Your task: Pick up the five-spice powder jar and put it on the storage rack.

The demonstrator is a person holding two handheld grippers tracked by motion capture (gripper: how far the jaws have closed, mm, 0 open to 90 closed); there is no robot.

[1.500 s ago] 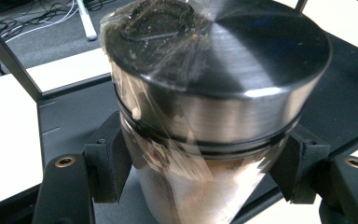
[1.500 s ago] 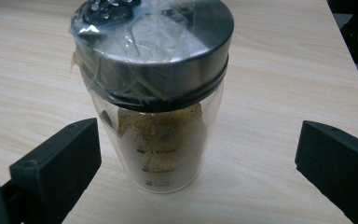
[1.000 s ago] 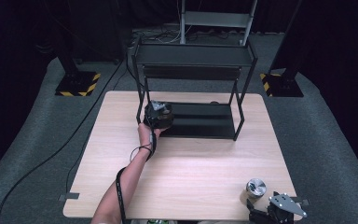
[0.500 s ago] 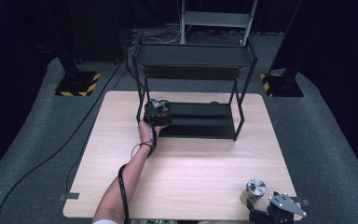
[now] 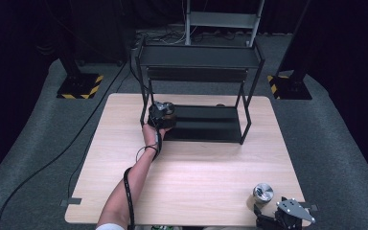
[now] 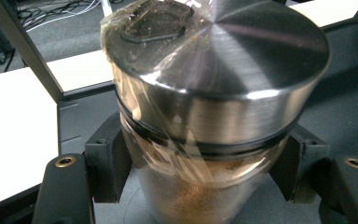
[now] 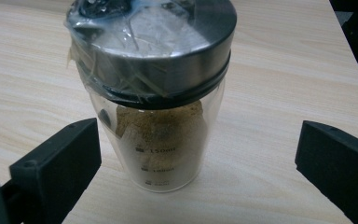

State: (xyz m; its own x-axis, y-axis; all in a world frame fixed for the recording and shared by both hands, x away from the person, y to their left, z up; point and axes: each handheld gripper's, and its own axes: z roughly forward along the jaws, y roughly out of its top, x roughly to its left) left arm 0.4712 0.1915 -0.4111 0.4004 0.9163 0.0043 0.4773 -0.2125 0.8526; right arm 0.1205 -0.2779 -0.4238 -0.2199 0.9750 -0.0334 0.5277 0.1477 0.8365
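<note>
A glass jar of brown powder point(image 6: 214, 93), with a steel lid and clear film over it, sits between the pads of my left gripper point(image 6: 205, 163), which is shut on its glass body. In the high view that gripper point(image 5: 162, 116) holds the jar at the left end of the black rack's lower shelf point(image 5: 211, 123). A second jar point(image 7: 156, 88) of the same kind stands upright on the wooden table point(image 5: 196, 163) near the front right corner. My right gripper point(image 7: 200, 158) is open around it, both jaws well clear of the glass.
The black metal rack point(image 5: 199, 56) stands at the back middle of the table, with a top shelf and thin corner posts. A cable trails along the left forearm point(image 5: 129, 187). Grey carpet and black stands with striped bases surround the table.
</note>
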